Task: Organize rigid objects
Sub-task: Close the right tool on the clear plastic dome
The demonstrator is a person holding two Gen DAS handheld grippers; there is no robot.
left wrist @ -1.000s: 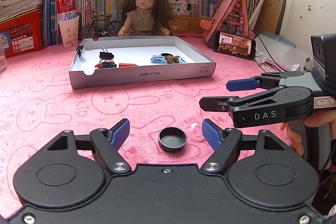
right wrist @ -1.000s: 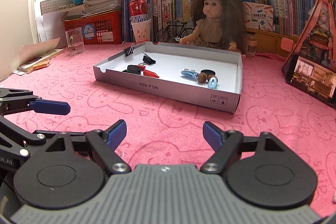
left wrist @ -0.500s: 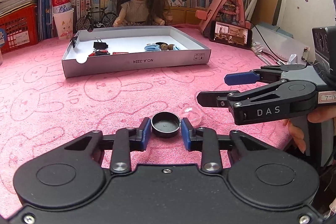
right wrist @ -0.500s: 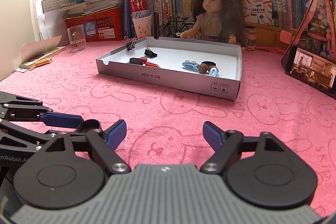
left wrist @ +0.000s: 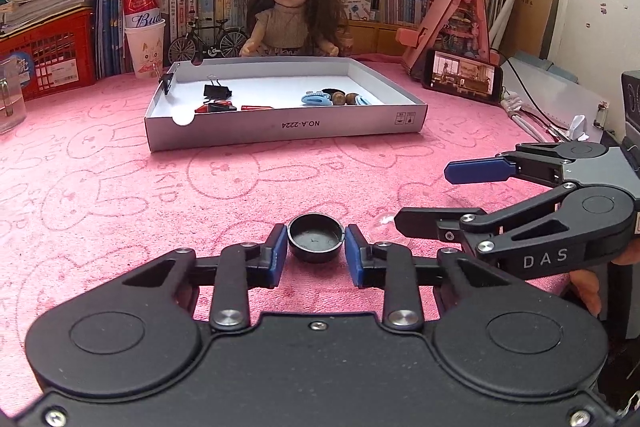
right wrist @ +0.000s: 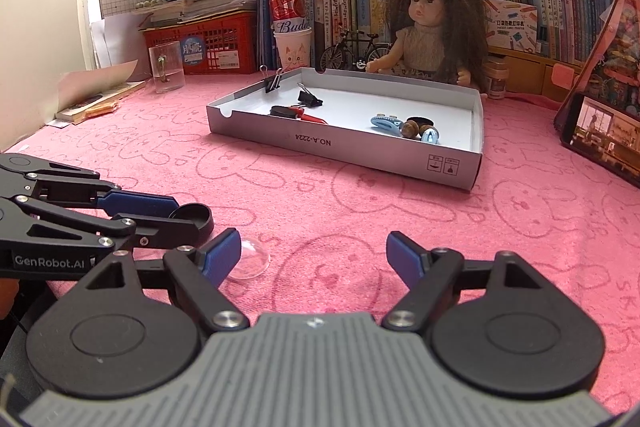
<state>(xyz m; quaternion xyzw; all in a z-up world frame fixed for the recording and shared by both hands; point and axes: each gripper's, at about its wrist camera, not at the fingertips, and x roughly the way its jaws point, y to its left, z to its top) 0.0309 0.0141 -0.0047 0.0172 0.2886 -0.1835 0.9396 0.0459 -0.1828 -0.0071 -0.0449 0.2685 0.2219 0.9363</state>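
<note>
My left gripper (left wrist: 316, 247) is shut on a small round black cap (left wrist: 316, 237), open side up, just above the pink cloth; the cap also shows in the right wrist view (right wrist: 194, 217). A clear plastic dome (right wrist: 250, 259) lies on the cloth beside it, by my right gripper's left fingertip. My right gripper (right wrist: 314, 257) is open and empty, and shows in the left wrist view (left wrist: 436, 197) to the right. A shallow white box (left wrist: 280, 131) farther back holds binder clips (left wrist: 217, 91), red pieces, blue hair clips (left wrist: 317, 99) and brown beads.
A doll (left wrist: 286, 19), a toy bicycle (left wrist: 208, 41), a cup with a can (left wrist: 145, 43) and bookshelves stand behind the box. A phone (left wrist: 464, 75) leans at the right, with cables near it. A clear glass (right wrist: 166, 67) and red crate are at the left.
My left gripper closed on the black cap, which lay loose between its open fingers a second ago, and lifted slightly. My right gripper stayed open and drew nearer the clear dome.
</note>
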